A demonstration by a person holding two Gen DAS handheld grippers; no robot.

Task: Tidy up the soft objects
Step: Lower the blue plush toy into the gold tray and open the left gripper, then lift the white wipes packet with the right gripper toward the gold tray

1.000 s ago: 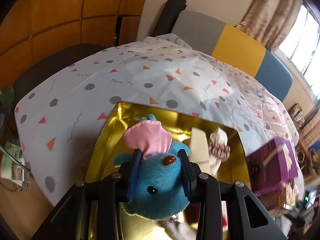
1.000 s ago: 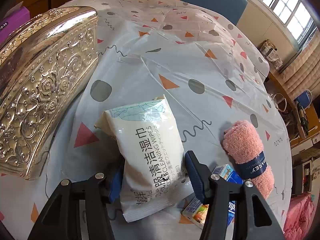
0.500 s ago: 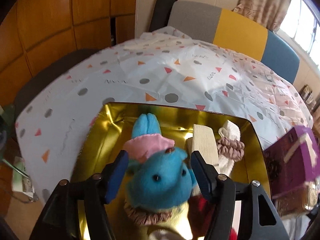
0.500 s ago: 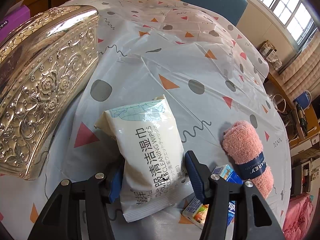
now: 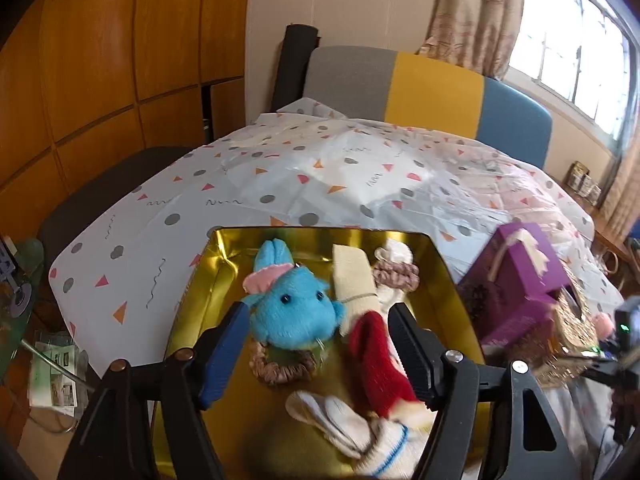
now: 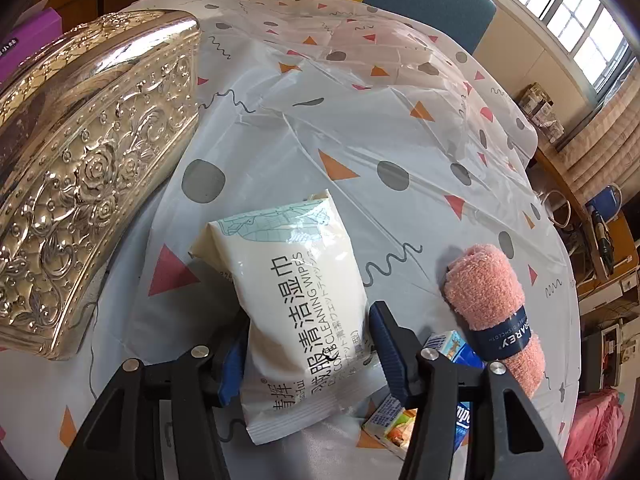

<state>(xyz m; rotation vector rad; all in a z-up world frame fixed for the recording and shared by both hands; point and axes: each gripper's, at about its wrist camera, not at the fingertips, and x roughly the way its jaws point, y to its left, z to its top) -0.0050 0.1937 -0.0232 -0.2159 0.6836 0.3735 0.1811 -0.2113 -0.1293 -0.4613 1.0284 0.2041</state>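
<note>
In the left wrist view a blue plush toy (image 5: 294, 316) with a pink cap lies in the gold tin tray (image 5: 200, 280), among a red sock (image 5: 376, 364), a white sock (image 5: 360, 436), a cream roll (image 5: 354, 276) and scrunchies (image 5: 396, 274). My left gripper (image 5: 318, 354) is open above the tray, empty. In the right wrist view my right gripper (image 6: 306, 354) is shut on a white pack of cleaning wipes (image 6: 296, 316) on the table. A rolled pink towel (image 6: 494, 308) lies to its right.
An embossed silver tin lid (image 6: 80, 168) stands left of the wipes. Small cartons (image 6: 424, 412) lie under the right finger. A purple box (image 5: 520, 280) and a woven basket (image 5: 568, 340) sit right of the tray. Chairs stand behind the patterned tablecloth (image 5: 320, 176).
My left gripper opened, let the blue plush toy go into the tray and drew back. The right gripper has not moved.
</note>
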